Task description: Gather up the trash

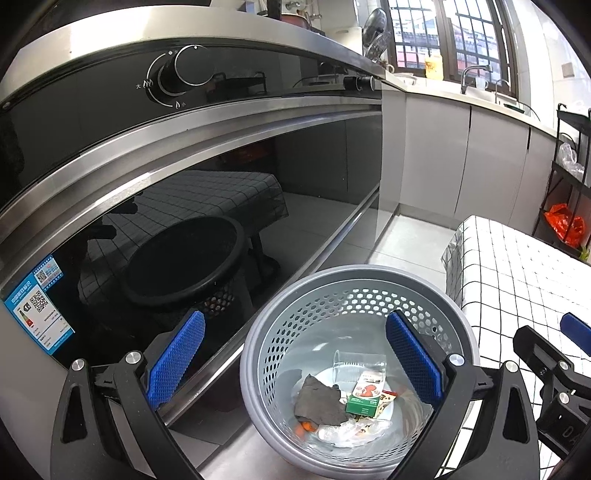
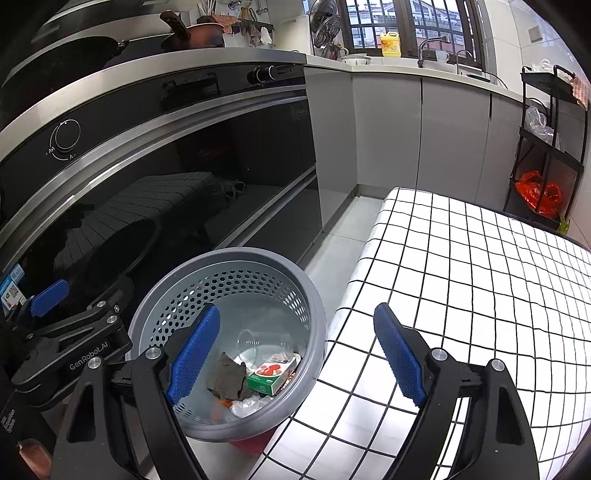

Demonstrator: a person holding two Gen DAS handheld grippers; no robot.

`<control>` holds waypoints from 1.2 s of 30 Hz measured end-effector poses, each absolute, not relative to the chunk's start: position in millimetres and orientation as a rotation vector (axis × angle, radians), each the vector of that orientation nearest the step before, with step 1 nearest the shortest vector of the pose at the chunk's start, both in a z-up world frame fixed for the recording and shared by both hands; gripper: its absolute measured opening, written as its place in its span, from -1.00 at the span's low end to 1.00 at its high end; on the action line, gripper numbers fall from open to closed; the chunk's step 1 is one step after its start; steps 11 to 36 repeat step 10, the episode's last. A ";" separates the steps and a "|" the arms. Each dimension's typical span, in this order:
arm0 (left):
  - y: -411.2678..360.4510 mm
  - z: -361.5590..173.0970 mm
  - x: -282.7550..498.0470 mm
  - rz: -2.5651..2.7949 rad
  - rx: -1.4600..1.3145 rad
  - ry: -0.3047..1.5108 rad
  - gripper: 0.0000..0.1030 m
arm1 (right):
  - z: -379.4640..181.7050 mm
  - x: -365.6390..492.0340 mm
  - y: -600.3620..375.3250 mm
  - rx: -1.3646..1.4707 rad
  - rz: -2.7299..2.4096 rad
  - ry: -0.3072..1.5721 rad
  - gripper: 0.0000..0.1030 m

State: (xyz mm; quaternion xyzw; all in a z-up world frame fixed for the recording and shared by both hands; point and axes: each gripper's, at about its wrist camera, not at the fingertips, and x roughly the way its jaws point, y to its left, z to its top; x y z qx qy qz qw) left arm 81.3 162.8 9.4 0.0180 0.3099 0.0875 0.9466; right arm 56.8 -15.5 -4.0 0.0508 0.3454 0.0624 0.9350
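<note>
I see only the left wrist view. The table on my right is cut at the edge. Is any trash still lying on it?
Observer: In the right wrist view the checked tablecloth shows far more of its top, and no trash lies on the part shown.
Operator: Is the right gripper holding something? I see only a piece of it.
Observer: No. The right gripper stands open, nothing between its blue pads, one finger over the grey bin and the other over the cloth.
Operator: What stands on the stove top? My view looks from under its edge.
Observer: A dark wok and a brown pan sit there.
</note>
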 end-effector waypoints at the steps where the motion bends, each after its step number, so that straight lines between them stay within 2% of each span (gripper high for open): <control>1: 163.0 9.2 81.0 0.177 0.034 0.630 0.88 | -3.9 56.8 -15.2 0.104 0.127 0.707 0.58; 36: 164.7 9.6 80.3 0.166 0.025 0.640 0.88 | -5.3 58.1 -13.2 0.106 0.128 0.712 0.58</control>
